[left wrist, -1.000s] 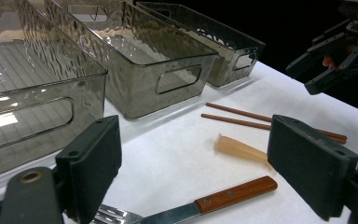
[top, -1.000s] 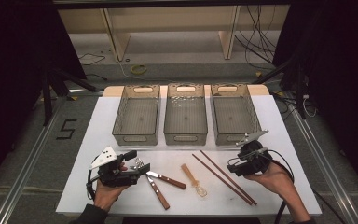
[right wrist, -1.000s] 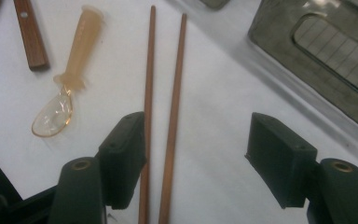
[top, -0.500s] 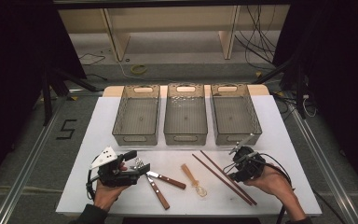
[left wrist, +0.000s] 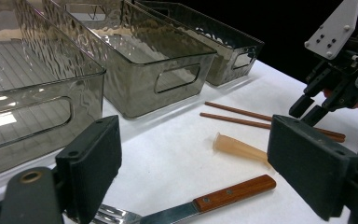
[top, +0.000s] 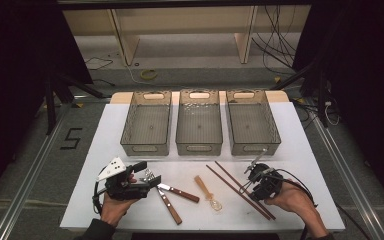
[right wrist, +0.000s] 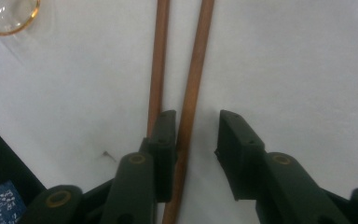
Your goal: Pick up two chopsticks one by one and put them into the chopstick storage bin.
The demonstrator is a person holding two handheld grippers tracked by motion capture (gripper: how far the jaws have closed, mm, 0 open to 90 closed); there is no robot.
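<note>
- Since the earlier frame the right gripper has sunk onto the chopsticks and its jaws have just been closing; the left gripper has kept its place
- At the left, the left gripper lies low over the white table, jaws released and wide apart with nothing between them, beside a fork and two wooden-handled knives
- Toward the middle lies a translucent amber spoon, bowl toward the person
- Behind it three smoky clear plastic bins stand side by side along the far edge of the table
- At the right, the chopsticks lie flat and nearly parallel, just apart, their long axis running diagonally from the far left to the near right
- Seen from the right gripper view, one chopstick sits between the pads, touching the left pad, with a gap to the right pad; the other chopstick lies just outside the left pad, so nothing is clamped yet
- Beyond the table are grey floor, loose cables, wooden furniture legs and dark curtains on both sides
</note>
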